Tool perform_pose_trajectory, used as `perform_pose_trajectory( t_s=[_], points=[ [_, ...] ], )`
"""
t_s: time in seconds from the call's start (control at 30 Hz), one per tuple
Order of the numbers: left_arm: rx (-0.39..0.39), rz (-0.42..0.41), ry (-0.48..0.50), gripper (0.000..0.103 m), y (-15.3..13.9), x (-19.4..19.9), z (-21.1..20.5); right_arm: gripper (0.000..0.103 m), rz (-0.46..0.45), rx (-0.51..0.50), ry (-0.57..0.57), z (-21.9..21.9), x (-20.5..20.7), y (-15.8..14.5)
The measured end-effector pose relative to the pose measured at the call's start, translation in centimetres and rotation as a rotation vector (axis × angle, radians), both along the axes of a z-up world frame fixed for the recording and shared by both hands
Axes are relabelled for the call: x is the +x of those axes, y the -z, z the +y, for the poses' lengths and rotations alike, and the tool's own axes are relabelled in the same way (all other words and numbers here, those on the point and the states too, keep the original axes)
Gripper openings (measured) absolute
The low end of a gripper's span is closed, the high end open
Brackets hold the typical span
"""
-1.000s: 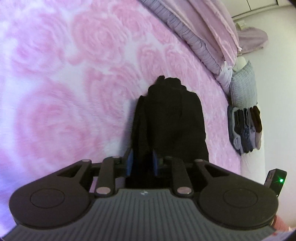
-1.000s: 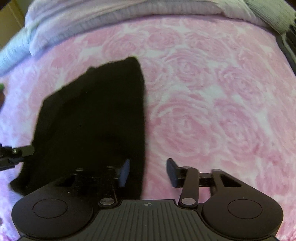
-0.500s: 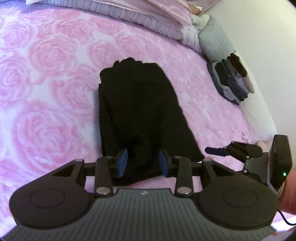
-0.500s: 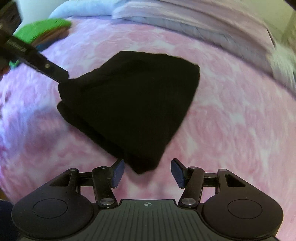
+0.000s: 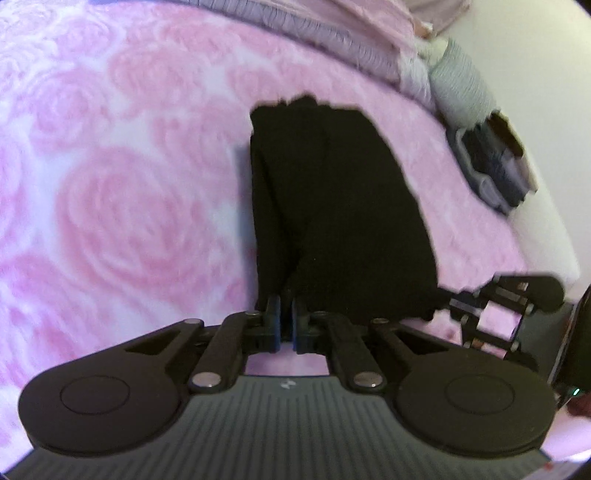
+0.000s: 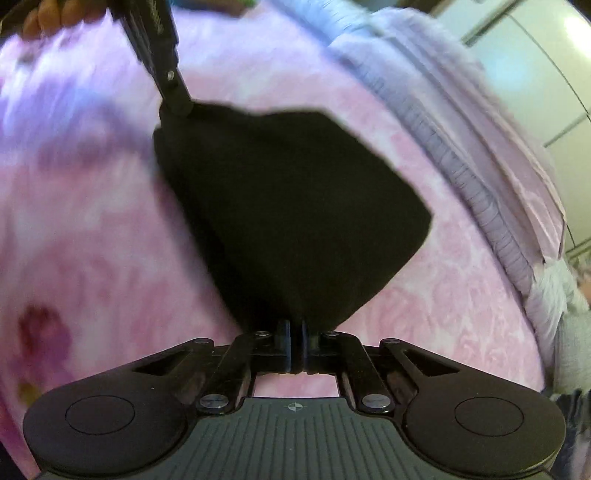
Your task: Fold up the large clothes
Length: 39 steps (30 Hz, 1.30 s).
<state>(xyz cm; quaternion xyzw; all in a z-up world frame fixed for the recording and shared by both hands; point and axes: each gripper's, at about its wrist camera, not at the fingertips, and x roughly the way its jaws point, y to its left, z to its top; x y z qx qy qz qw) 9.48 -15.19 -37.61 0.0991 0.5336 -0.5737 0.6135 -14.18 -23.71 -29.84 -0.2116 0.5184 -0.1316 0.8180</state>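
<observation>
A black garment (image 5: 332, 206) lies folded into a narrow stack on a pink rose-patterned bedspread (image 5: 110, 184). My left gripper (image 5: 286, 314) is shut on its near left corner. In the left wrist view the right gripper (image 5: 454, 299) pinches the near right corner. In the right wrist view the black garment (image 6: 295, 206) spreads away from me, my right gripper (image 6: 294, 332) is shut on its near edge, and the left gripper (image 6: 177, 107) holds the far corner at upper left, with a hand (image 6: 55, 14) above it.
A lilac folded duvet (image 5: 332, 29) and pillows run along the head of the bed. A grey knitted cushion (image 5: 461, 92) and a row of folded dark clothes (image 5: 495, 162) sit at the right edge by a white wall.
Both grippers were open half a second ago. Both have closed on the garment's near corners. The right gripper swung round beside the left one.
</observation>
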Motion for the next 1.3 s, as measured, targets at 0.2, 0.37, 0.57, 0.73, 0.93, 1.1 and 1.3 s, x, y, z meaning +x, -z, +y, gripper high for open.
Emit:
perform_pose_trajectory(
  t_s=[0.2, 0.37, 0.57, 0.73, 0.93, 1.1, 1.3],
  points=[
    [0.012, 0.079, -0.085, 0.004, -0.3, 0.8, 0.3, 0.022, -0.024, 0.179, 0.098, -2.4, 0.6, -2.0],
    [-0.058, 0.218, -0.149, 0.010, -3.1, 3.7, -0.1, 0.051, -0.181, 0.571, 0.387, -7.2, -1.3, -6.1],
    [-0.057, 0.435, -0.293, 0.023, -1.3, 6.6, -3.1, 0.051, -0.346, 0.834, 0.889, -15.6, -3.4, -5.6],
    [0.044, 0.495, -0.344, 0.024, 1.9, 6.9, -5.7, 0.051, -0.445, 1.081, 1.165, -19.4, -3.4, -1.6],
    [0.042, 0.507, -0.324, 0.019, 2.7, 6.2, -6.8, 0.051, -0.498, 1.138, 1.213, -19.6, -2.6, -0.5],
    [-0.030, 0.392, -0.245, 0.006, 0.6, 5.9, -7.8, 0.051, -0.461, 1.092, 1.147, -19.9, -2.2, -0.6],
    [-0.012, 0.233, -0.215, 0.006, 1.5, 5.6, -6.0, 0.051, -0.307, 0.889, 0.989, -18.8, 1.4, -1.2]
  ],
)
